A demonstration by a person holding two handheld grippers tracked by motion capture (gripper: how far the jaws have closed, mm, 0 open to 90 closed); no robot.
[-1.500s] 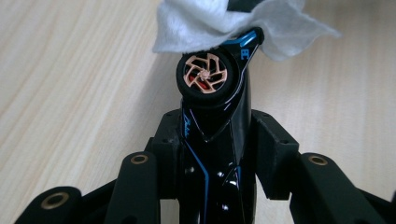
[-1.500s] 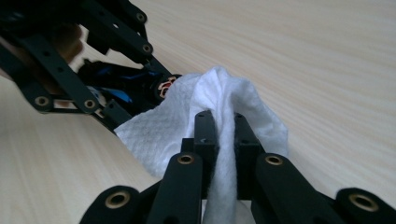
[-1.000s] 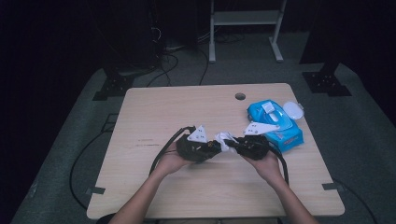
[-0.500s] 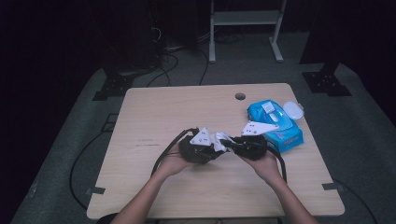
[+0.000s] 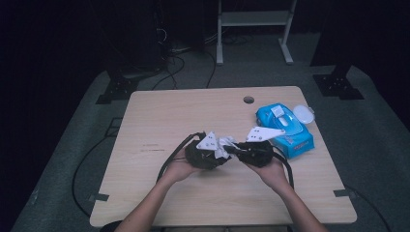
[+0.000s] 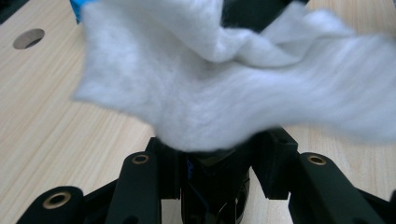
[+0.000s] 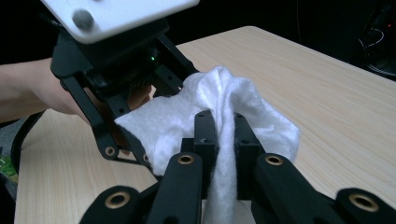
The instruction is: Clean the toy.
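A white wipe (image 5: 225,145) hangs bunched between the two grippers over the middle of the table (image 5: 169,116). My right gripper (image 7: 224,135) is shut on a fold of the wipe (image 7: 219,93), which runs down between its two pads. My left gripper (image 5: 218,153) faces it from the left, tip to tip. In the left gripper view the wipe (image 6: 224,79) drapes across the front of the left gripper (image 6: 219,154) and hides its fingertips; its jaws stand a little apart. A hand holds each gripper.
A blue pack of wipes (image 5: 285,128) lies on the table's right side, just behind the right gripper, with a white lid (image 5: 303,113) at its far end. A cable hole (image 5: 248,99) sits near the far edge. Cables trail from both grippers.
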